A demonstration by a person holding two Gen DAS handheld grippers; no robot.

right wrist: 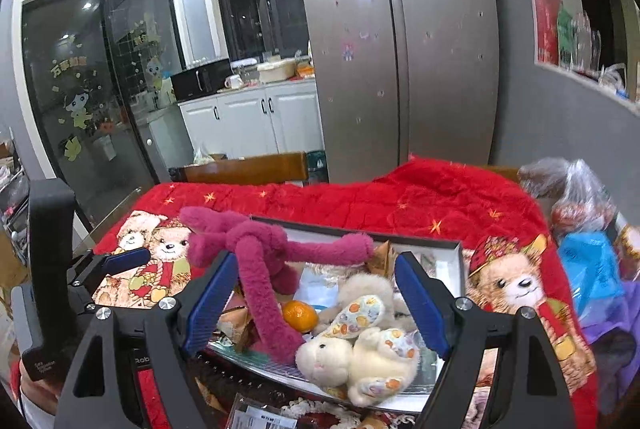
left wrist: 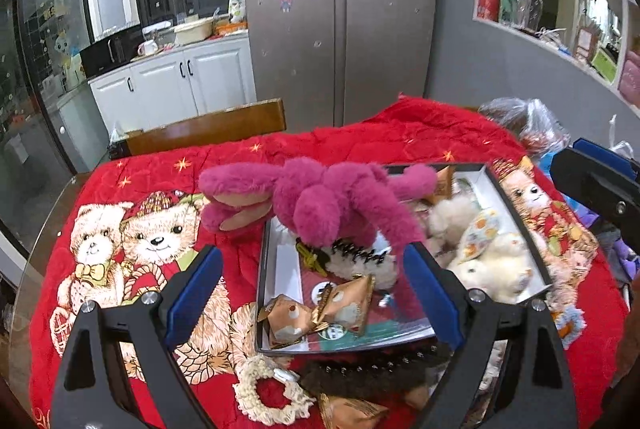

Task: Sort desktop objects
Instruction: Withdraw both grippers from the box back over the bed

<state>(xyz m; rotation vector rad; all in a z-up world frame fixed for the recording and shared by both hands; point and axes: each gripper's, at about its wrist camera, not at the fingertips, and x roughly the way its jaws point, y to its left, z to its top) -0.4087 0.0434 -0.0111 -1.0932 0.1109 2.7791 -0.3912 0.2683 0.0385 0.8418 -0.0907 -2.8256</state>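
Observation:
A shallow black-rimmed box (left wrist: 261, 281) (right wrist: 458, 249) lies on the red bear-print quilt (left wrist: 132, 229). A pink long-limbed plush (left wrist: 320, 201) (right wrist: 256, 253) sprawls over its far left rim, limbs hanging inside. In the box are a cream rabbit plush (left wrist: 492, 265) (right wrist: 360, 357), wrapped snack packets (left wrist: 316, 309), a black claw clip (left wrist: 356, 253) and a tangerine (right wrist: 299, 315). My left gripper (left wrist: 312, 253) hovers open above the box's left half, holding nothing. My right gripper (right wrist: 316, 261) hovers open over the rabbit, empty too.
A cream scrunchie (left wrist: 268, 393) and a dark brush (left wrist: 360, 377) lie on the quilt in front of the box. Plastic bags (left wrist: 520, 121) (right wrist: 572, 197) crowd the table's right side. A wooden chair back (left wrist: 212, 129) stands behind the table, with a fridge (left wrist: 340, 9) beyond.

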